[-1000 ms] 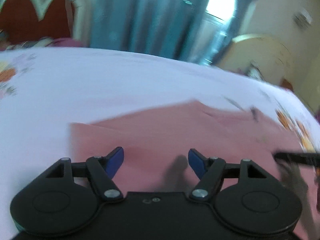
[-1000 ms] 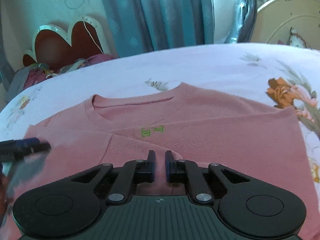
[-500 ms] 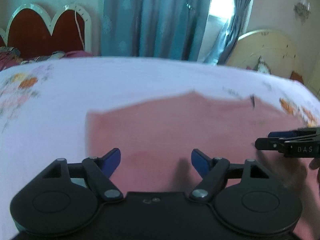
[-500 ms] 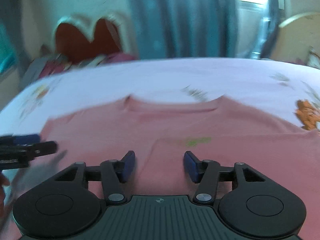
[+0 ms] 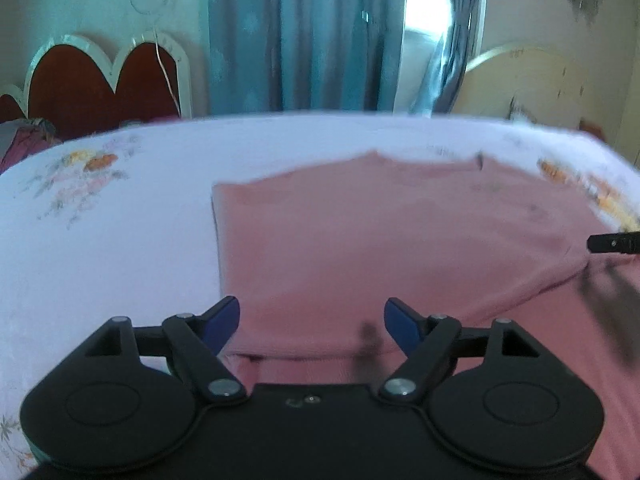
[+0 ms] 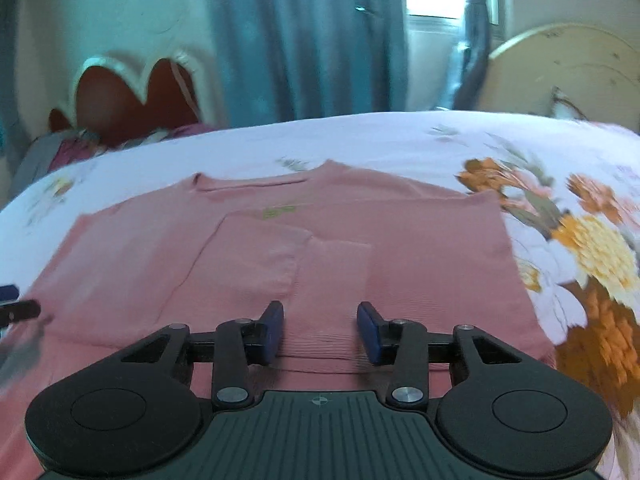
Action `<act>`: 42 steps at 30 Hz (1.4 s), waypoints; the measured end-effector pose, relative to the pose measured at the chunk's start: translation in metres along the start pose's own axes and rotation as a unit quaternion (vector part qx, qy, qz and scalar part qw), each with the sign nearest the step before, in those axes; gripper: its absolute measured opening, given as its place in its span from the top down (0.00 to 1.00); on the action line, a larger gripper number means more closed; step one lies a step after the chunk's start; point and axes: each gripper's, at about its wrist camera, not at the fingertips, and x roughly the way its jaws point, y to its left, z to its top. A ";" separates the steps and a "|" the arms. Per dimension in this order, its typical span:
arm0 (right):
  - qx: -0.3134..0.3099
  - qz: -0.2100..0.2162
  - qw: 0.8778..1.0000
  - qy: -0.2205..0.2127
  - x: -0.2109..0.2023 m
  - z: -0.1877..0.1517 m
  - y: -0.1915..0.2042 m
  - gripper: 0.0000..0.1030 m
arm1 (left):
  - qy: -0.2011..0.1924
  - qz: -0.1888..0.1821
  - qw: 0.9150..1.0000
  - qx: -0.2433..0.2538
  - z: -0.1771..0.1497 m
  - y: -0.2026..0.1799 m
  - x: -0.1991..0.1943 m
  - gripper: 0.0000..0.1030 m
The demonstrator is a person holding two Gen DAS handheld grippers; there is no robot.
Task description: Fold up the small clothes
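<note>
A pink long-sleeved shirt [image 6: 420, 264] lies flat on the bed, collar [image 6: 248, 184] at the far side, with a small green label [image 6: 278, 211] below it. Both sleeves lie folded in across its body. My right gripper [image 6: 321, 332] hovers over the shirt's near hem; its jaws are closing, with nothing pressed between the blue pads [image 6: 274, 330]. My left gripper [image 5: 312, 322] stands wide open over the shirt [image 5: 380, 240] near its left side and holds nothing. The right gripper's tip [image 5: 612, 243] shows at the left wrist view's right edge, and the left gripper's tip [image 6: 18, 309] at the right wrist view's left edge.
The bed carries a white sheet [image 5: 100, 248] with orange flower prints [image 6: 592, 248]. A red scalloped headboard [image 5: 100, 76], blue curtains [image 5: 304, 32] and a cream headboard [image 6: 560, 68] stand beyond the far edge. Bundled clothes [image 6: 64, 152] lie at the far left.
The right gripper, shut a second ago, opened wide and has since narrowed, and it has drawn back from the shirt. The left gripper has shifted sideways, opening a little more.
</note>
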 end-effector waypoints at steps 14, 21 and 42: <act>0.012 -0.017 1.000 0.002 -0.026 -0.009 -0.003 0.54 | 0.013 0.039 0.999 0.011 -0.018 -0.007 -0.016 0.08; 0.016 0.000 1.000 -0.004 -0.062 -0.026 -0.021 0.54 | 0.018 0.060 0.998 0.000 -0.043 -0.018 -0.048 0.08; 0.062 0.021 0.998 -0.003 -0.219 -0.150 -0.097 0.54 | 0.014 0.094 0.995 -0.011 -0.143 -0.047 -0.180 0.12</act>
